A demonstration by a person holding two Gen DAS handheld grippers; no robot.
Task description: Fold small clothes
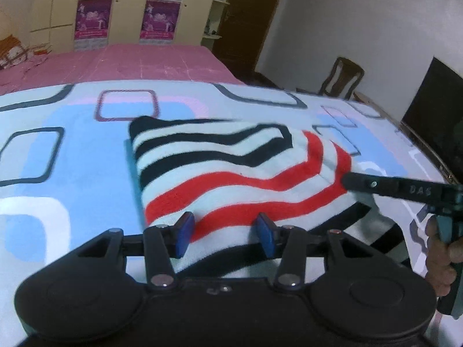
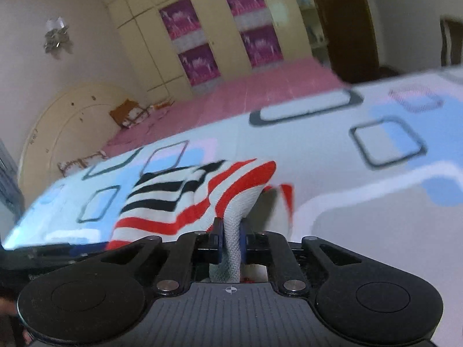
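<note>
Striped red, black and white knit garment (image 1: 231, 173) lies part-folded on the pale blue patterned bedspread (image 1: 72, 144). Right gripper (image 2: 231, 243) pinches its raised edge; left gripper (image 1: 225, 231) hovers with jaws apart, empty. A thin bite could slip, undoing the fold.

This is a bedroom in a home. A bed (image 1: 162, 60) with a pink cover stands against a cream wardrobe (image 1: 121, 8) whose doors carry purple posters (image 1: 92, 18). A wooden chair (image 1: 343, 76) sits by a white wall, near a dark wooden door (image 1: 249, 20) and small shelves (image 1: 217, 14).
</note>
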